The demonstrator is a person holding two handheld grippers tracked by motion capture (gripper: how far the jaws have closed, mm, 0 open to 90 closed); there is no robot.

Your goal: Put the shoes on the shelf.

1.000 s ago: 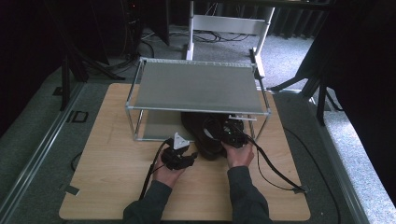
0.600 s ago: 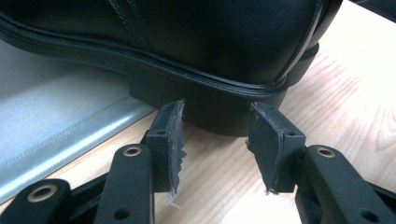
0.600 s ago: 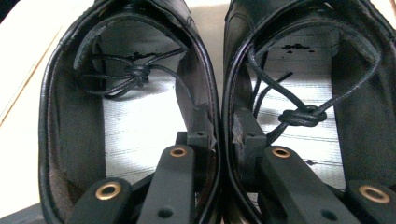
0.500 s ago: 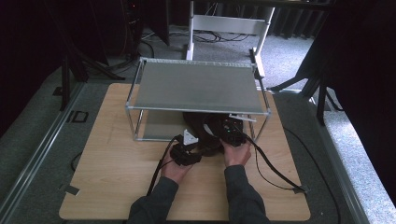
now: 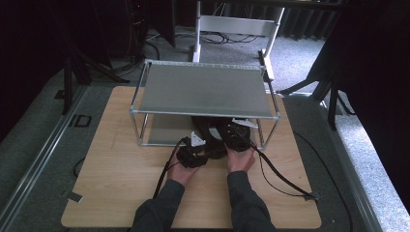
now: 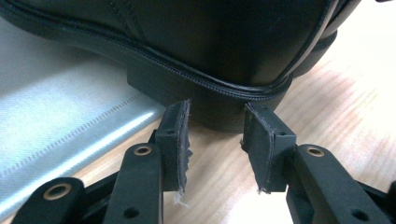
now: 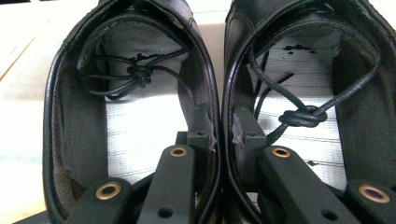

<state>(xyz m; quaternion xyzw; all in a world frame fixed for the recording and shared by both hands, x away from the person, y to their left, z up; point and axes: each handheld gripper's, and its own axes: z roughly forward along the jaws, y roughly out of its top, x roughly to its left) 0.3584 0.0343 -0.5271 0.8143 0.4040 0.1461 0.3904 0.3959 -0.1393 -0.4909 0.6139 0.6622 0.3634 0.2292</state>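
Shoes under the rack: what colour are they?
Black leather shoes, black laces; clearest in the right gripper view.

Black leather shoes [image 7: 210,70], grey ribbed shelf [image 5: 203,89], pale woodgrain table [image 5: 111,179].

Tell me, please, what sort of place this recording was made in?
Probably a lab or studio for recording handling demonstrations: a light wooden table on grey carpet, a small metal-framed shelf rack staged with black leather shoes, and dark stand legs around it.

left tool [image 5: 196,153] moved forward and inward to the shoes [image 5: 216,137], now beside right tool [image 5: 235,137]
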